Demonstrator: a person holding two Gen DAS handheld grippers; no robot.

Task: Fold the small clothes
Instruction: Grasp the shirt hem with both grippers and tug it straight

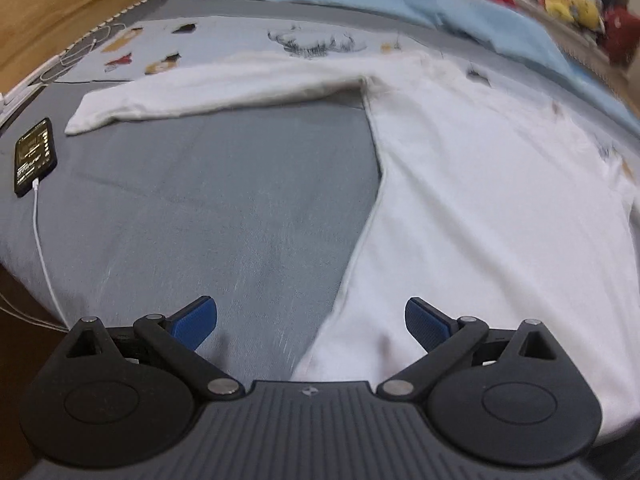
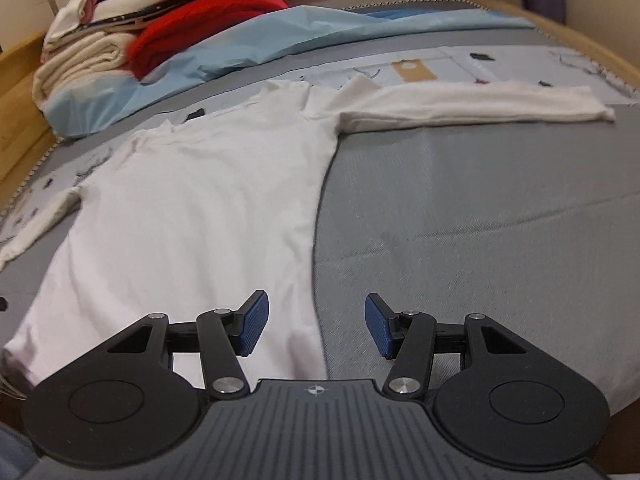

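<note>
**White shirt spread out on the bed**

Lying flat on the grey bed (image 2: 480, 208) is a white long-sleeved shirt (image 2: 192, 208), with one sleeve (image 2: 472, 106) stretched out to the side. The left tongs (image 1: 311, 322) hang wide open over its bottom corner, holding nothing. The right tongs (image 2: 316, 326) are partly open over the other bottom corner, also holding nothing. A phone (image 1: 35, 156) on a white cable (image 1: 44, 252) lies near the bed's edge. Folded clothes (image 2: 120, 28) are piled behind.

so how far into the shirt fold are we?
Done: white shirt laid flat on the grey bed, sleeve stretched out. In hand: nothing; left gripper and right gripper open over its bottom edge. Left: every fold.
</note>
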